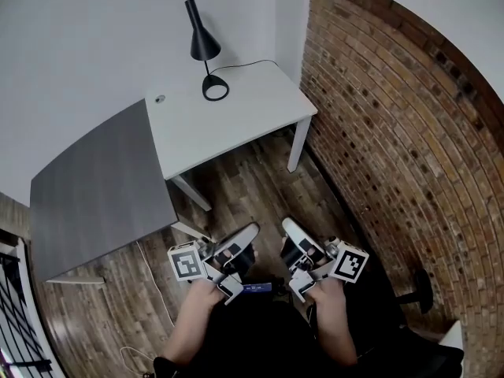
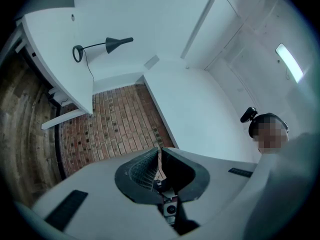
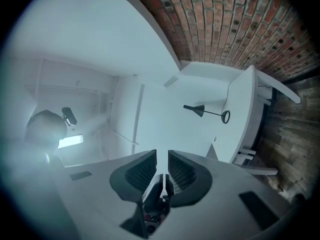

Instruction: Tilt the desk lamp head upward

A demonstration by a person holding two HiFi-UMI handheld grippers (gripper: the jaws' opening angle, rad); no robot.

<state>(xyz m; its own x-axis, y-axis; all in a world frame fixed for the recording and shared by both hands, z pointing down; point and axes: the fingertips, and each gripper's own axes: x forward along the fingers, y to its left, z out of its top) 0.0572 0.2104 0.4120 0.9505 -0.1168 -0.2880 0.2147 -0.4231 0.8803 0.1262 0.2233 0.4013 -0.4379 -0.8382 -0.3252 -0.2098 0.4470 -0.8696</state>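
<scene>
Desk lamp (image 1: 203,47), black, stands near the back edge of the white desk (image 1: 252,113). Its ring base sits about midway along that edge and its cone shade points downward. Both tongs are held low over the wood floor (image 1: 260,187), well apart from the desk. The left gripper (image 2: 159,151) looks closed or all but, showing a mere slit at the tips in this dim view. The right gripper (image 3: 161,156) has its jaws narrowly apart with nothing between them.
</scene>
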